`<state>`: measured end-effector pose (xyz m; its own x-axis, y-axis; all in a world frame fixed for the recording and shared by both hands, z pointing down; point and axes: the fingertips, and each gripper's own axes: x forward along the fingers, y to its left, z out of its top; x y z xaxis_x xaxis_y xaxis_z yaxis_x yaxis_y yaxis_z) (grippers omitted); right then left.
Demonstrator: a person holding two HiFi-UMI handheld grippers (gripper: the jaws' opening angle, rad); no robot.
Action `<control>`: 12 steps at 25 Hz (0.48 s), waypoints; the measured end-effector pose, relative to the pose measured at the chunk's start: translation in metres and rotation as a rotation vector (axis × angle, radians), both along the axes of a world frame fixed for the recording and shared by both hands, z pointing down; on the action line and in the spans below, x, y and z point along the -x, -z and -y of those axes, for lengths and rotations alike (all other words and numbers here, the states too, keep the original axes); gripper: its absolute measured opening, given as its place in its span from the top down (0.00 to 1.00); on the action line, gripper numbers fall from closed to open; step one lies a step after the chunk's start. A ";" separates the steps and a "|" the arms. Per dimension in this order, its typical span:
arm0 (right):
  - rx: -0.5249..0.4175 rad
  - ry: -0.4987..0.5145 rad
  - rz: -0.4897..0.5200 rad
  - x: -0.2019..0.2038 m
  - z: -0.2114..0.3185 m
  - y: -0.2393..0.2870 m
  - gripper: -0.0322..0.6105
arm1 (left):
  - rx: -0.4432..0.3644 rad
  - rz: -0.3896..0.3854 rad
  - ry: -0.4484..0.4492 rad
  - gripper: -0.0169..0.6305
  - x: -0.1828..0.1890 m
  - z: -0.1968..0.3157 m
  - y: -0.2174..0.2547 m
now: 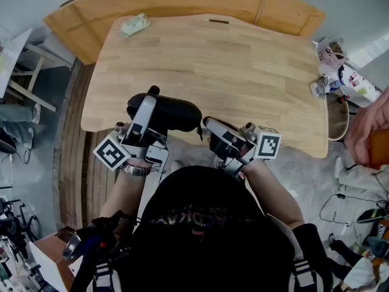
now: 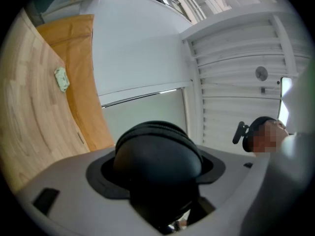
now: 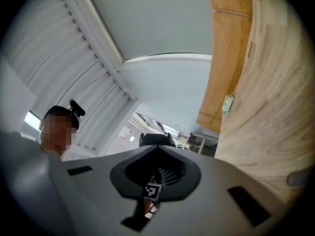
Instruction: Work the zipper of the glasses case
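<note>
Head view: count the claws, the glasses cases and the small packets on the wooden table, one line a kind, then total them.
Claws: 2, the left claw and the right claw
Glasses case: 1
Pale green packet: 1
Total: 4

room: bare tabletop (image 1: 243,72) beyond the glasses case (image 1: 173,113), wide open | blocks: green packet (image 1: 135,24) at far left corner; clutter (image 1: 333,56) off the right edge

Black glasses case (image 2: 157,163) — between the jaws
</note>
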<state>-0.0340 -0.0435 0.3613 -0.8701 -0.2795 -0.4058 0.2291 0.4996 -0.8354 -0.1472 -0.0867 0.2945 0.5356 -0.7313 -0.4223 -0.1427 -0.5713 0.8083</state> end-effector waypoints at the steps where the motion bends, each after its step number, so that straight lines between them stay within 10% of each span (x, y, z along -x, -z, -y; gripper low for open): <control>1: -0.013 -0.003 -0.015 -0.001 -0.001 -0.001 0.93 | -0.003 0.018 0.006 0.42 -0.001 0.000 -0.001; 12: -0.048 0.005 -0.110 0.005 0.001 -0.008 0.93 | -0.211 0.560 0.164 0.42 -0.027 -0.003 0.010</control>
<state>-0.0386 -0.0444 0.3697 -0.9115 -0.2572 -0.3209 0.1403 0.5389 -0.8306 -0.1201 -0.0835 0.2846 0.6053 -0.7543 -0.2540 -0.6121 -0.6452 0.4573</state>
